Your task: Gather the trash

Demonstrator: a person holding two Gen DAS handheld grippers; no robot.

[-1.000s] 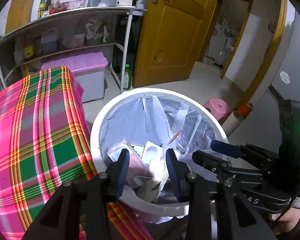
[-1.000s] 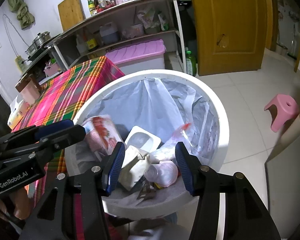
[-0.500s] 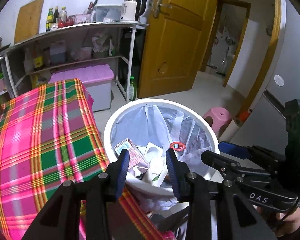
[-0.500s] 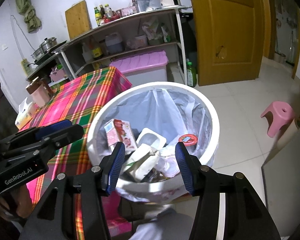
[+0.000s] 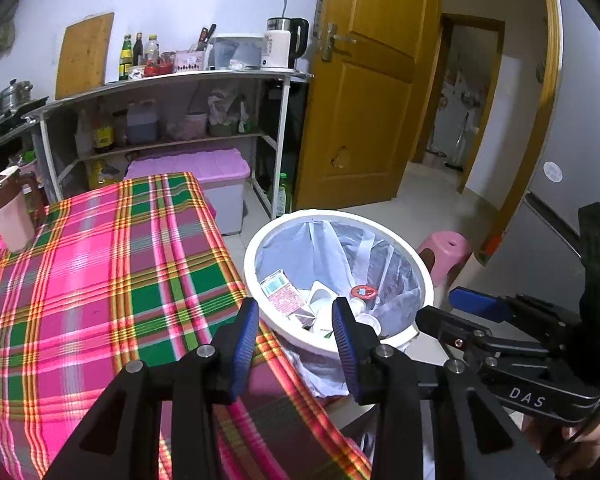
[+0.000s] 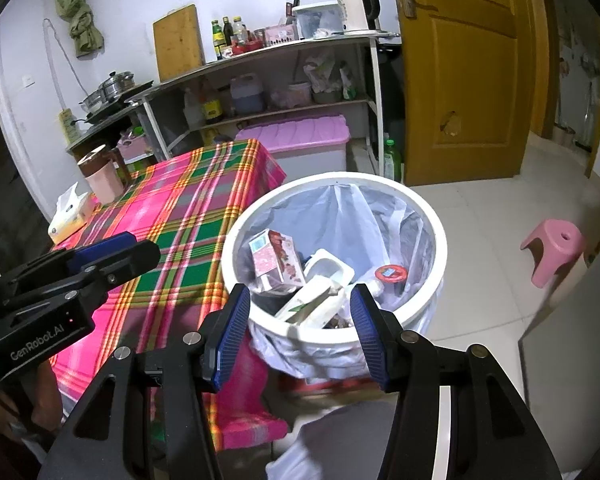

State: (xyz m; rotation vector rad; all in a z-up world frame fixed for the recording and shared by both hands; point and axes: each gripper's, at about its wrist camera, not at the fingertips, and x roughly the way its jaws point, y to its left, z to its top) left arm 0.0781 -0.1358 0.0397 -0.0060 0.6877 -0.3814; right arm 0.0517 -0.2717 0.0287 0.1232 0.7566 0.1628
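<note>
both your grippers hang with jaws apart and nothing between the blue pads: your left gripper [image 5: 294,330] sits above the table edge beside the bin, and your right gripper [image 6: 298,330] hovers over the bin's near rim. the white trash bin [image 6: 436,224], lined with a clear plastic bag [image 6: 364,220], stands on the floor right against the corner of the pink-and-green plaid tablecloth [image 5: 100,280]. inside it you can see a pink printed carton [image 6: 276,260], a white plastic tray [image 6: 326,270], a flattened white carton [image 6: 308,306] and a red round lid [image 6: 392,273]. on the far end of the cloth stand a pink jug with a brown lid [image 6: 102,176] and a tissue pack [image 6: 70,214]. a pink stool [image 6: 554,248] sits on the tiles, well apart from the bin.
</note>
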